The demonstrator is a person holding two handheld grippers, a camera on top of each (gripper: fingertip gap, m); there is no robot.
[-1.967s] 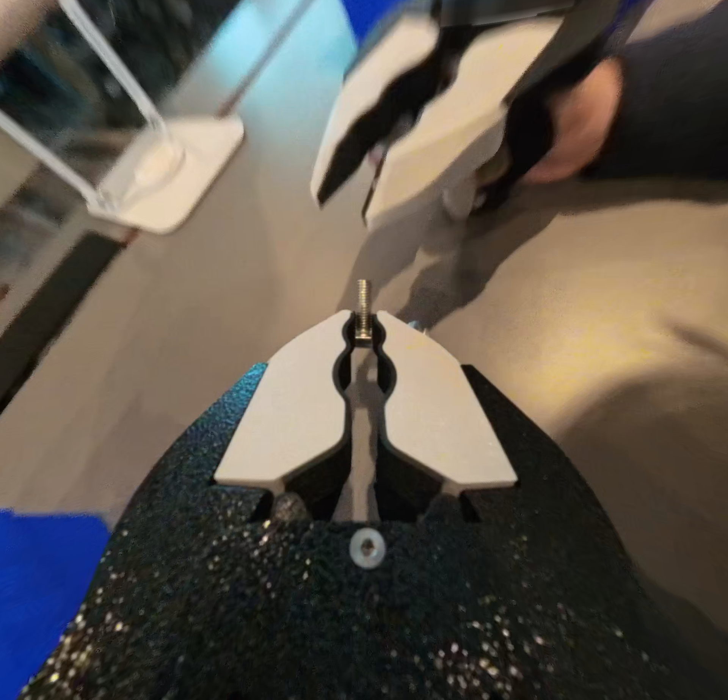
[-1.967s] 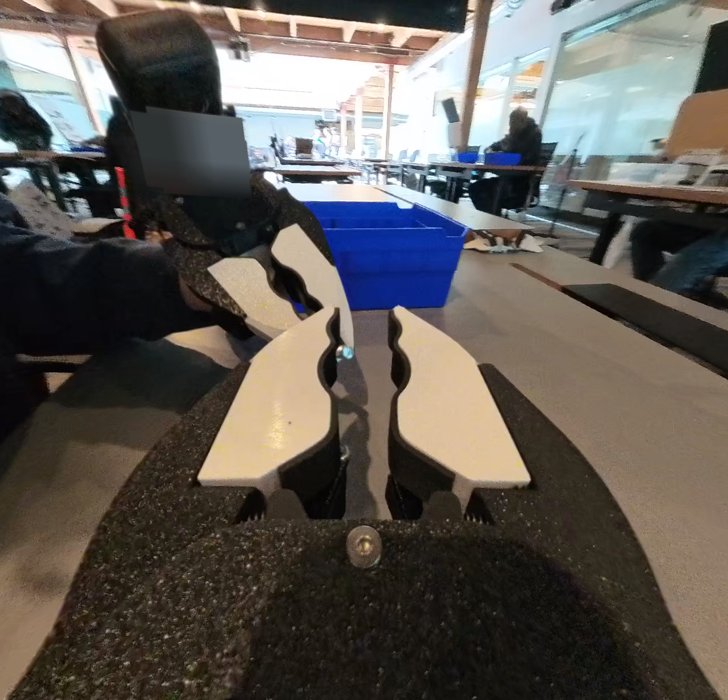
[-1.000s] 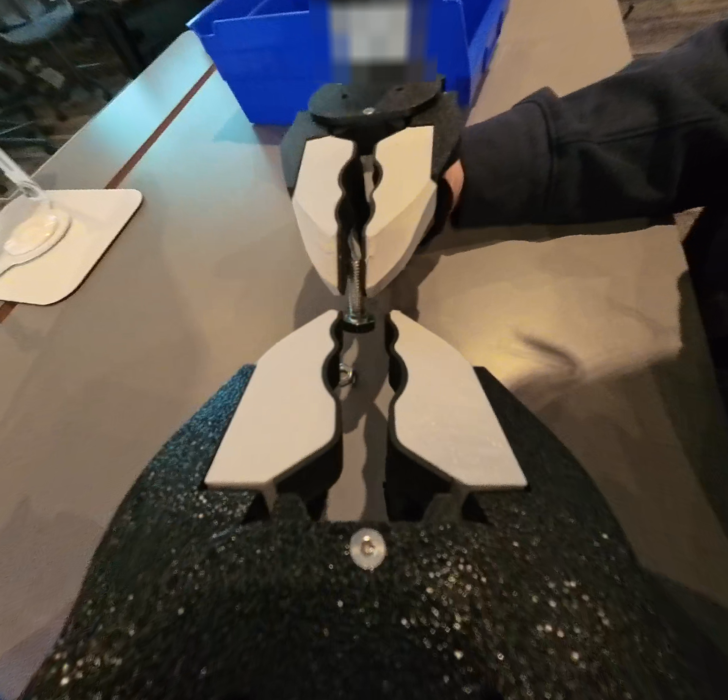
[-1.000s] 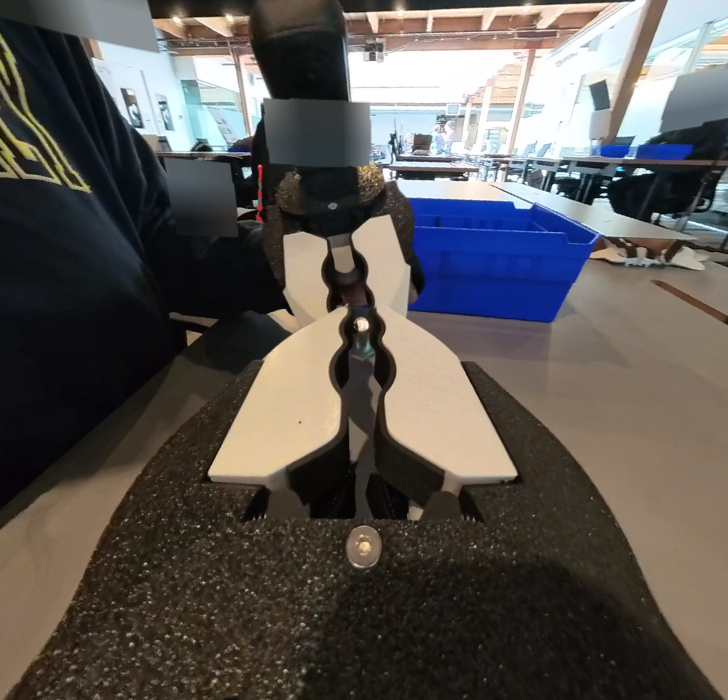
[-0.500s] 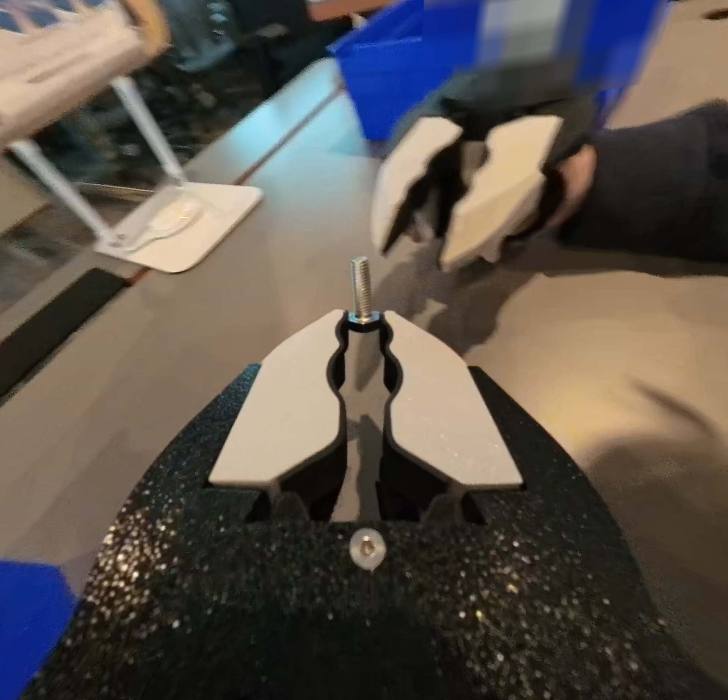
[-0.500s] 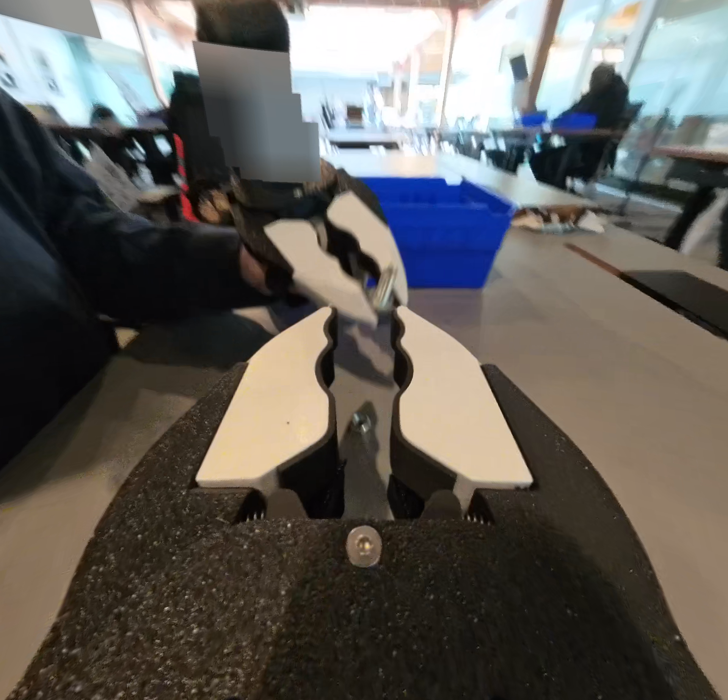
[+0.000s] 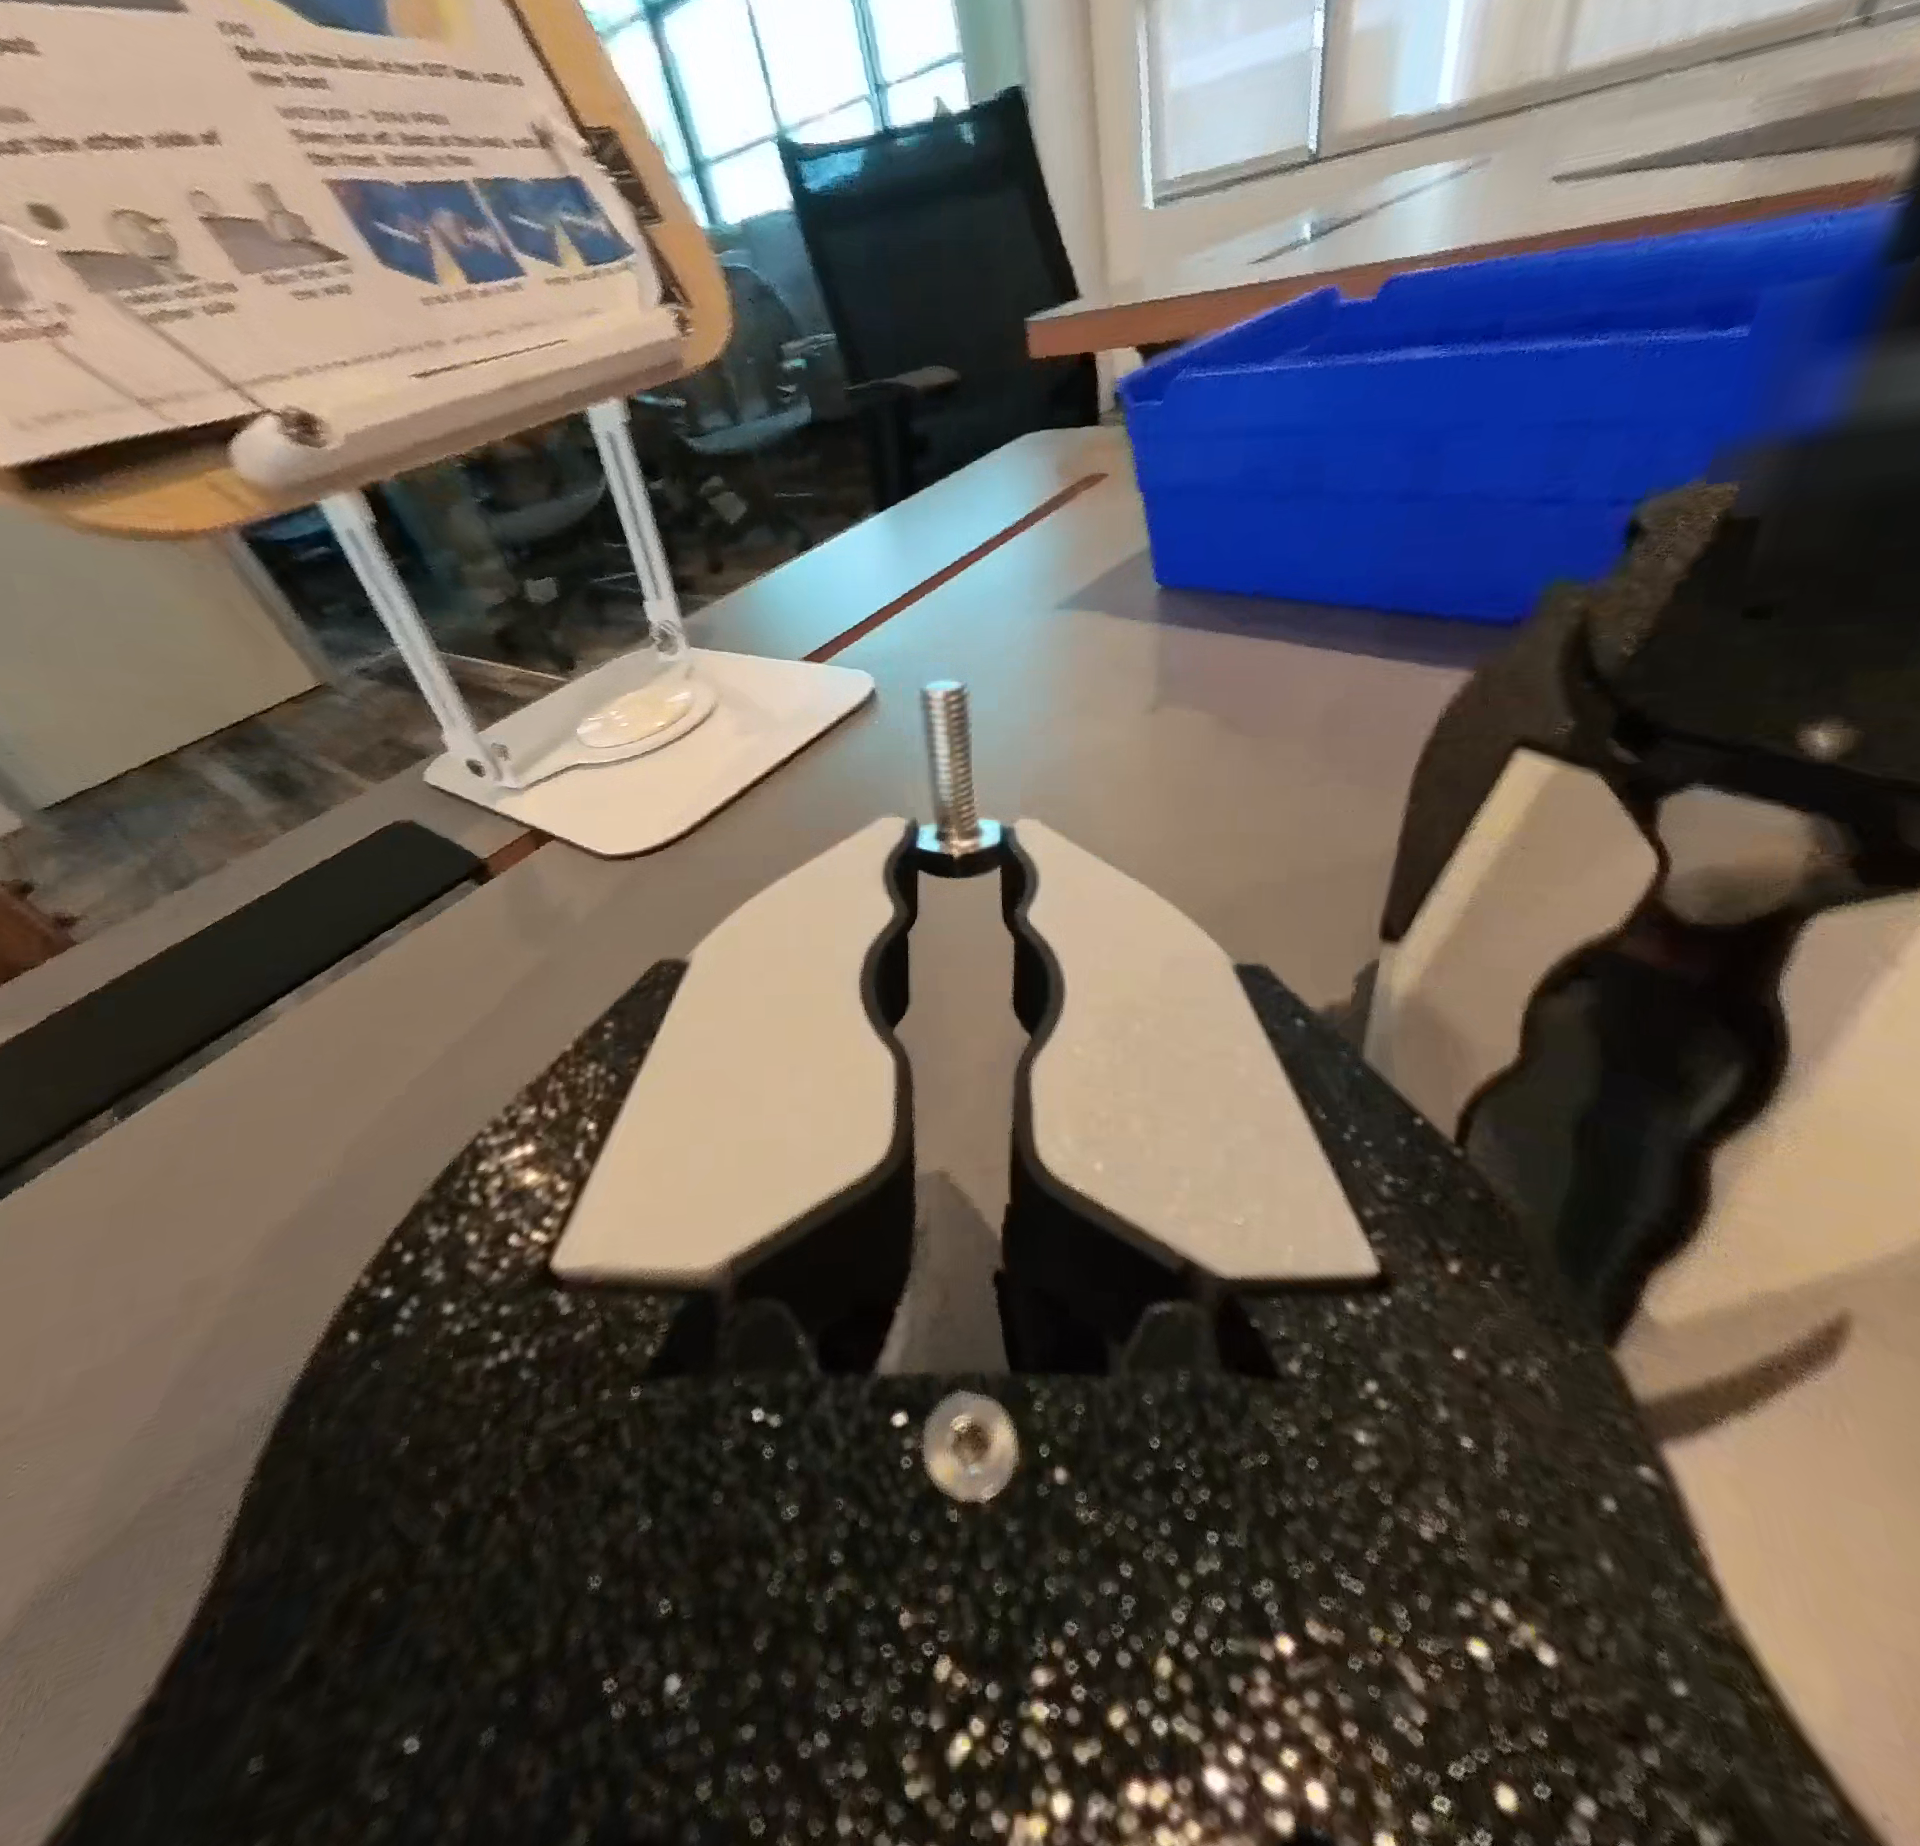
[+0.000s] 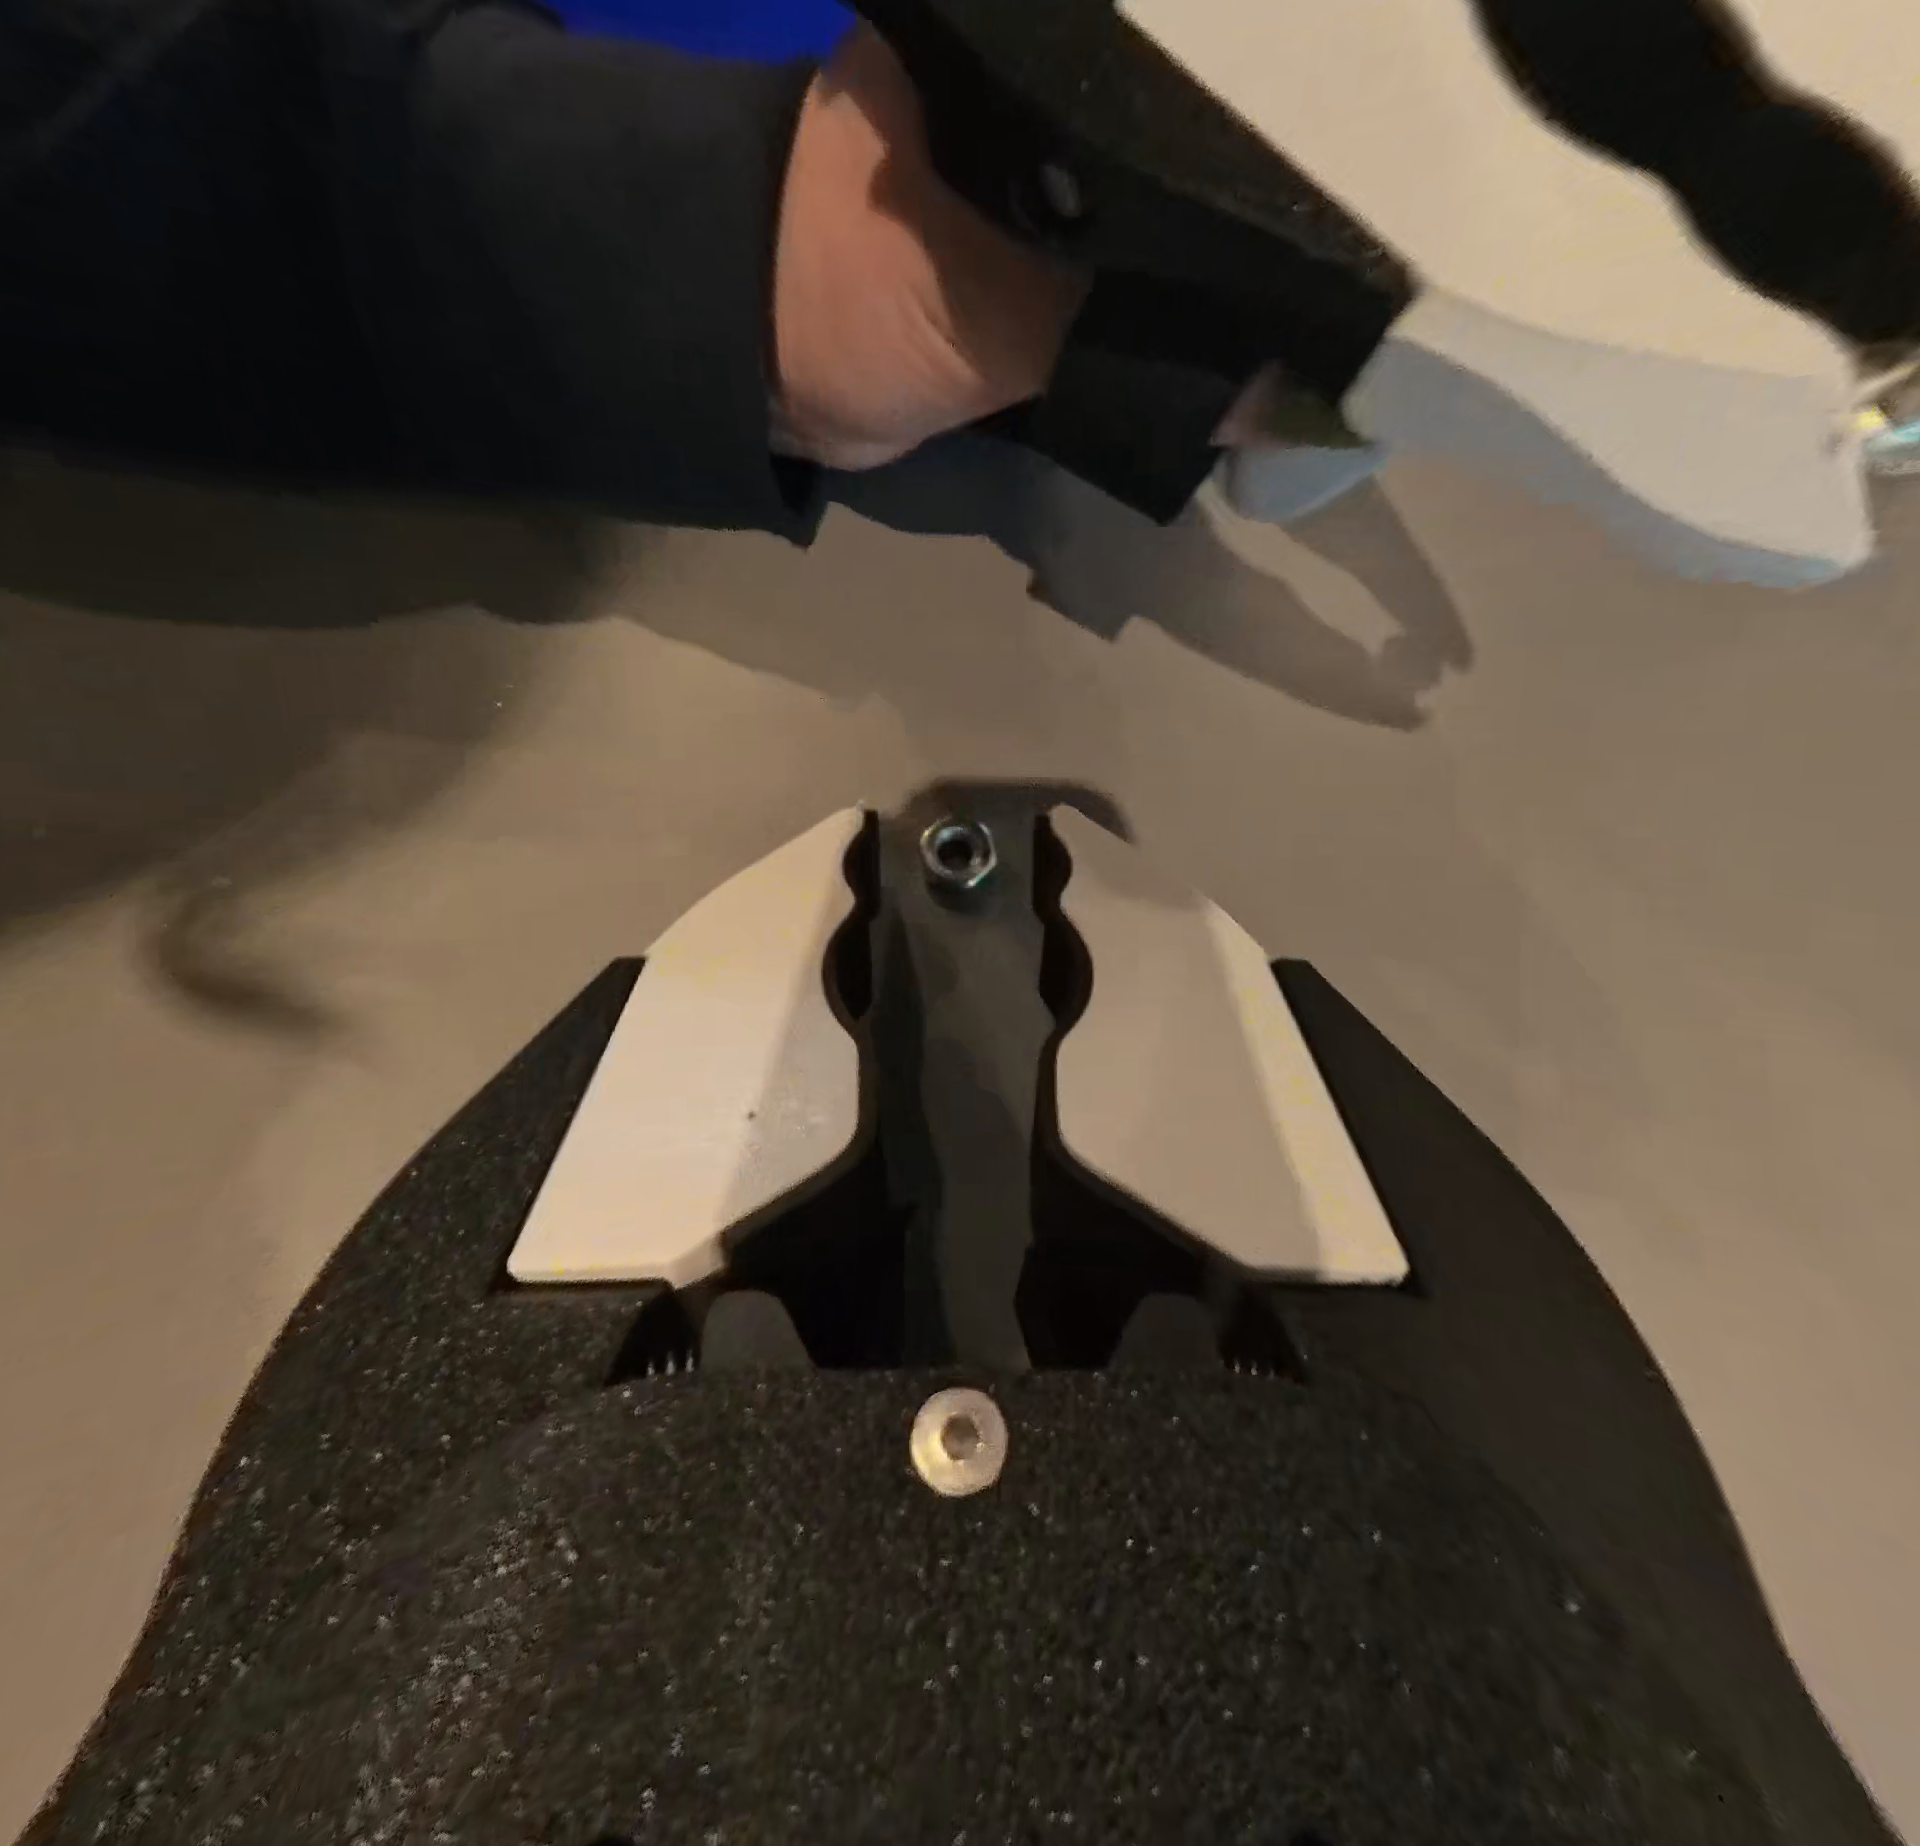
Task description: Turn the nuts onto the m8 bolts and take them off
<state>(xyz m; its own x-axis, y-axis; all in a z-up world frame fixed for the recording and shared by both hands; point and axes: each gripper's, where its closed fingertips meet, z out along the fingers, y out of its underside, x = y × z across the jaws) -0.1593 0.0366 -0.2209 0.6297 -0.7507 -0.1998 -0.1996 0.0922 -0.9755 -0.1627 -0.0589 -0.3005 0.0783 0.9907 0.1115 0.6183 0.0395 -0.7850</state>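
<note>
The left gripper (image 7: 957,846) is clenched on the hexagonal head of a silver threaded steel bolt (image 7: 945,757), whose shank stands upright above the fingertips over the grey counter (image 7: 1195,736). The right gripper (image 8: 956,840) is released, pointing down at the counter, its fingers apart either side of a small silver hexagonal nut (image 8: 958,854) lying flat there, touching neither pad.

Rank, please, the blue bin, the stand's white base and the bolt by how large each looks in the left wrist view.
1. Blue bin, largest, though partly cut off behind the right gripper.
2. White base.
3. Bolt, smallest, although nearest the camera, its head clamped in the left gripper.
</note>
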